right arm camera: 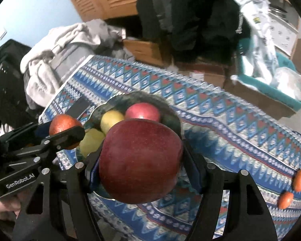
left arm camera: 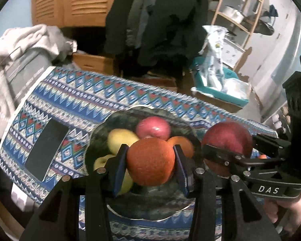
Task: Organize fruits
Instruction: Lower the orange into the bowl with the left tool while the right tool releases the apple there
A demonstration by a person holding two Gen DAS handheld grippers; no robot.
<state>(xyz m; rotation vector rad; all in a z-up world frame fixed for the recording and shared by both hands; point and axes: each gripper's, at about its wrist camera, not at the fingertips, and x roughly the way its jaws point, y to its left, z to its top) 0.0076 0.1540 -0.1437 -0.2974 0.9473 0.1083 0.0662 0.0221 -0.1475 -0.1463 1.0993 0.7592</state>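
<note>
- The orange (left arm camera: 150, 161) in our left gripper (left arm camera: 150, 160) hides the middle of the dark bowl (left arm camera: 160, 206) and part of the yellow fruit (left arm camera: 121, 138) behind it.
- Our red apple (right arm camera: 140, 160) covers the bowl's near side in the right wrist view.
- We cannot tell what the blurred clutter behind the table holds.

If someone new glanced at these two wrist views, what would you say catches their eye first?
Probably the fruit gripped in each tool: the left gripper clamps an orange, and the right gripper clamps a big dark red apple, both above a dark bowl holding more fruit. Next comes the bright blue patterned tablecloth, with two small oranges lying at its right edge.
</note>
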